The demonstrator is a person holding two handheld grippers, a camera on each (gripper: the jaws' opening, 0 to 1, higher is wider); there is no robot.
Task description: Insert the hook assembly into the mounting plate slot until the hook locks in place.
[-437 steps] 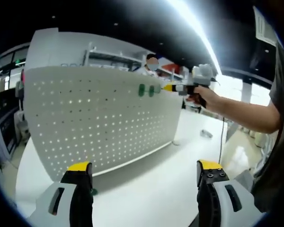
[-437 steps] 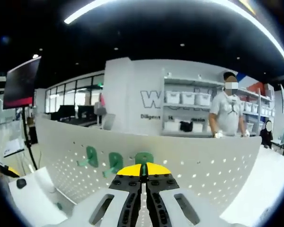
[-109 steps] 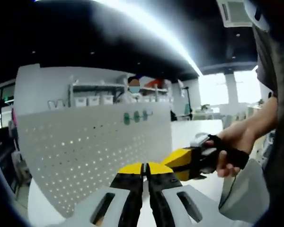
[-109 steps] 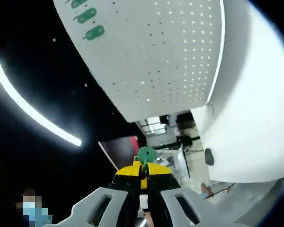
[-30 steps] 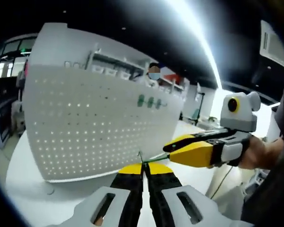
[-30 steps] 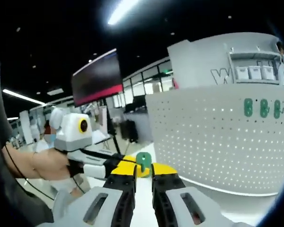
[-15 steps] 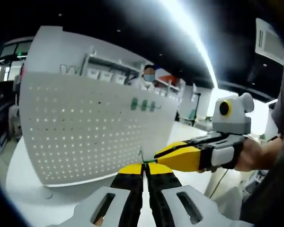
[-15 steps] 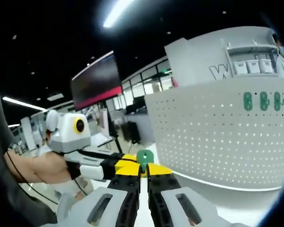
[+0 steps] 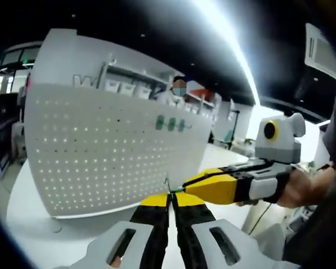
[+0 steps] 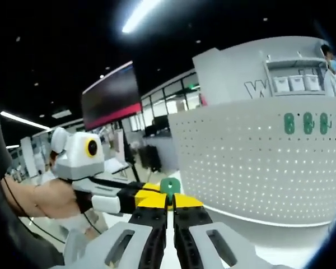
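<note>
Now the right gripper (image 10: 169, 203) has its jaws pressed together on the green hook (image 10: 169, 186), whose round head stands up just above the yellow tips. The left gripper (image 9: 169, 200) also has its jaws together, and a thin wire end of the same hook (image 9: 167, 184) rises at its tips; it seems to pinch that wire, though the contact is too small to see surely. In the left gripper view the right gripper (image 9: 186, 183) comes in from the side and its tip meets the left one at the hook. I judge that both hold it together so the hook can be turned or re-gripped before insertion.

Beyond the hook, well apart, the white perforated mounting plate (image 9: 112, 147) stands upright on the white table (image 9: 28, 227). Three green hooks (image 10: 305, 123) already sit in a row near the plate's upper edge. The held hook is not yet near any hole, so the approach to the plate is not yet made.
</note>
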